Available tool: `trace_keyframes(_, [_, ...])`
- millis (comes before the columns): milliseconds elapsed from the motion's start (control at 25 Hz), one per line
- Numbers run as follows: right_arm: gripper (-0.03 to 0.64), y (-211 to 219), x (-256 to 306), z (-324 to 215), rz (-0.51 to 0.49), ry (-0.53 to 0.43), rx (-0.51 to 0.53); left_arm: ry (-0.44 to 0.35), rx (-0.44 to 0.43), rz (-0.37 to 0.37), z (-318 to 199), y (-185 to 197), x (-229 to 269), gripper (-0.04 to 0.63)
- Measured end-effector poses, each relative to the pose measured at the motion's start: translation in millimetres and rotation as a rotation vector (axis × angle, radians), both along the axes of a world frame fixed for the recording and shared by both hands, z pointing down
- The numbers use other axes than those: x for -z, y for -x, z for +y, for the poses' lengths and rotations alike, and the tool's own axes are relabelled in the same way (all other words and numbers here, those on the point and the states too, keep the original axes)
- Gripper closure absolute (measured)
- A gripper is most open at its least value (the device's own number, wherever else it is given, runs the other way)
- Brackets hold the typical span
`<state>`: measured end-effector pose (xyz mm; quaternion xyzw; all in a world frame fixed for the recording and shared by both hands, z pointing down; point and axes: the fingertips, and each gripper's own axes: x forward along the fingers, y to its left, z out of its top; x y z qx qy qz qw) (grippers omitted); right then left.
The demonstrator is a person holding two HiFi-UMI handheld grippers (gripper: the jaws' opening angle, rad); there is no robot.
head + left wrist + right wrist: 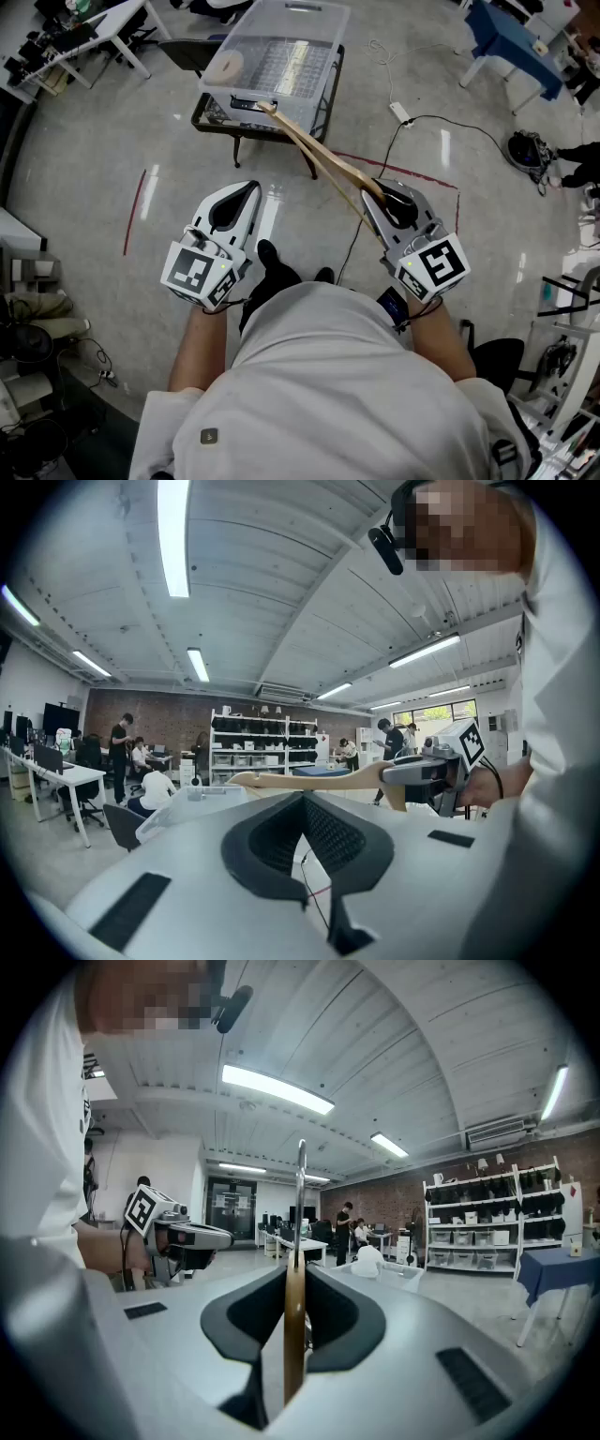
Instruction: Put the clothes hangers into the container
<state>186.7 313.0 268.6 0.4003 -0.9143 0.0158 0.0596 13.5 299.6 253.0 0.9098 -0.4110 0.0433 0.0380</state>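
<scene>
Slippage risk: right gripper point(378, 195) clamps the wooden hanger point(319, 156) at one end; its far tip may snag the container point(334, 37) rim. Left gripper point(249, 190) is closed, empty.

The container point(281, 52) sits on the surface point(202, 120) ahead. The hanger point(314, 147) runs from the right claw point(382, 195) to the container's near edge.

Left hand-held gripper point(304, 797): jaws together, nothing between. Beyond it, right hand-held gripper point(412, 772) clamps a wooden hanger point(309, 780), held level. Hanger's far end near the clear container point(183, 803).
</scene>
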Motion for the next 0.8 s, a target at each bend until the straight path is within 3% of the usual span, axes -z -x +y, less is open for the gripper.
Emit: trace_keyframes(800, [0.549, 52, -14, -65, 0.008, 0.045, 0.015, 0.033, 0.001, 0.027, -62, 55, -19, 0.578])
